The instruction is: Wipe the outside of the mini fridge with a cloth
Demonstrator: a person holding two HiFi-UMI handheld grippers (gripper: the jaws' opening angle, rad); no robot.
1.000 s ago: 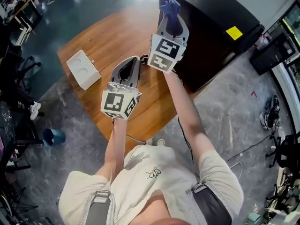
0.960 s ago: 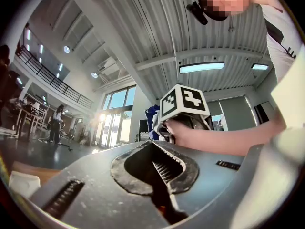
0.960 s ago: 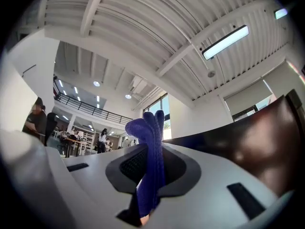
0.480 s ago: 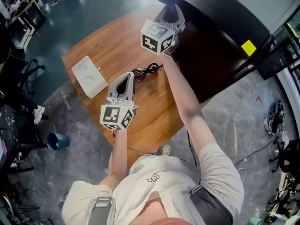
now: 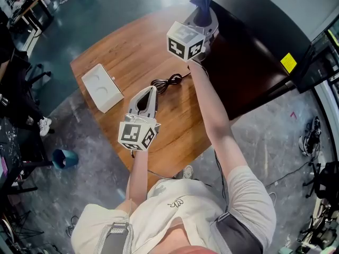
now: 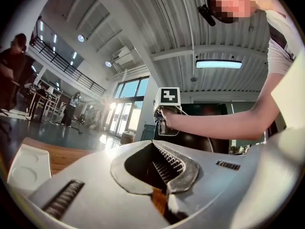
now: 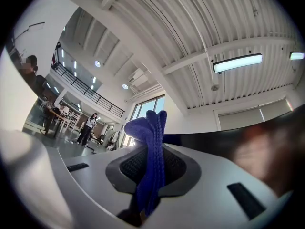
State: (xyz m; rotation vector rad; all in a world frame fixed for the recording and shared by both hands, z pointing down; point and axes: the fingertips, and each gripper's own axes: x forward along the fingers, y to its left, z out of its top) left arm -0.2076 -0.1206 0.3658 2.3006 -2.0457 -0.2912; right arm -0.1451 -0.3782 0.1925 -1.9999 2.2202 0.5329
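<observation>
1. The right gripper point(image 5: 202, 10) is clenched on a blue cloth point(image 5: 199, 0). The cloth is pinched between the jaws, and a folded bunch of it sticks out past the tips.
2. This gripper is held out on a stretched arm over the table's far right corner. The cloth is just beside the upper edge of the black mini fridge point(image 5: 249, 41). Whether it touches the fridge cannot be told.
3. In the right gripper view the dark fridge surface fills the space to the right of the jaws, close behind the cloth.
4. The left gripper point(image 5: 151, 90) has its jaws closed together, with nothing between them. It is held above the middle of the table point(image 5: 127, 46), nearer the near edge and well apart from the fridge.
5. A black coiled cable point(image 5: 166, 81) lies on the wood between the two grippers, just beyond the left gripper's tips.
6. The mini fridge stands at the table's right edge. Whether it rests on the table or beside it cannot be told. A yellow sticker point(image 5: 288, 62) sits on its top near the right side.
7. A white tray point(image 5: 102, 87) with two round recesses lies at the table's left edge.
8. On the floor past the table's left edge stands a blue bin point(image 5: 62, 157).
</observation>
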